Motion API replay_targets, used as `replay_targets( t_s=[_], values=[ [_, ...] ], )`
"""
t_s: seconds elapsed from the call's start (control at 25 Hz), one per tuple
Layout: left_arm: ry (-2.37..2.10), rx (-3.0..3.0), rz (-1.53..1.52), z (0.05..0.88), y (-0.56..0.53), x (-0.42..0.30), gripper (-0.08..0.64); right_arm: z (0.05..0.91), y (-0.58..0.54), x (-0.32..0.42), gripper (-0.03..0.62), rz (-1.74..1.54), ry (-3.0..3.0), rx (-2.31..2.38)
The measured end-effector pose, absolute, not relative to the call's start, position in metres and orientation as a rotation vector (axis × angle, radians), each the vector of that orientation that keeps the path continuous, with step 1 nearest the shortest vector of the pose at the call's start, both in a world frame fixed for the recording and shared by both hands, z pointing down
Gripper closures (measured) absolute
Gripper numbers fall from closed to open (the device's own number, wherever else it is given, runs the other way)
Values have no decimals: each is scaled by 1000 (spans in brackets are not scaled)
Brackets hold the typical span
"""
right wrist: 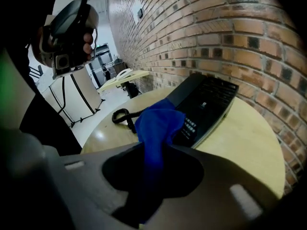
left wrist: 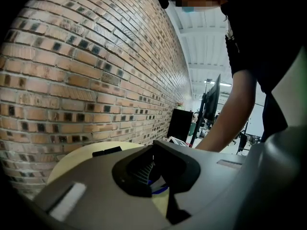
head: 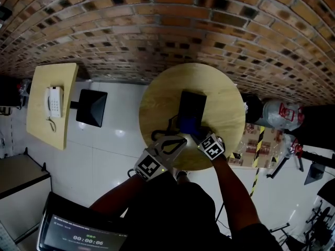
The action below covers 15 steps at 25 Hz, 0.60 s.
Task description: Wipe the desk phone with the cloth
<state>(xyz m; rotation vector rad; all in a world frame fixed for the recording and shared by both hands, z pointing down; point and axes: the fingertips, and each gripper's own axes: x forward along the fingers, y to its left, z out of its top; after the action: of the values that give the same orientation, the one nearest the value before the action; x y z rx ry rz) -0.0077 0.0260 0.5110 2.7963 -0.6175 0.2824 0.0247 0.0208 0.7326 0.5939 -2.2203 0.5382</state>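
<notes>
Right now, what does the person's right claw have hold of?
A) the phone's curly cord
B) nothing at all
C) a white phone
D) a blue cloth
D: in the right gripper view a blue cloth comes up from between the jaws of the right claw and reaches toward the black desk phone.

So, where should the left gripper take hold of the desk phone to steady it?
On the desk phone, probably the left long edge, coming from the left, beyond the coiled cord. That rim is straight and low, and the cloth held by the right gripper covers the near end.
</notes>
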Motion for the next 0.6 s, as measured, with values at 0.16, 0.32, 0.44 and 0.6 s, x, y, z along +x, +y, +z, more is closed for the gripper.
replay_targets(
  t_s=[0.16, 0.32, 0.44, 0.6],
  values=[
    [-615, 2798, 286, 513, 30, -8, 560, 735, 27, 24, 500, 550, -2214, 579],
    [-626, 2790, 284, 514, 32, -9, 560, 733, 32, 22, 500, 552, -2209, 566],
    [-631, 2793, 276, 511, 34, -13, 560, 718, 24, 20, 500, 529, -2236, 597],
    [-648, 2793, 274, 509, 34, -21, 560, 697, -15, 22, 500, 459, -2264, 651]
  ],
)
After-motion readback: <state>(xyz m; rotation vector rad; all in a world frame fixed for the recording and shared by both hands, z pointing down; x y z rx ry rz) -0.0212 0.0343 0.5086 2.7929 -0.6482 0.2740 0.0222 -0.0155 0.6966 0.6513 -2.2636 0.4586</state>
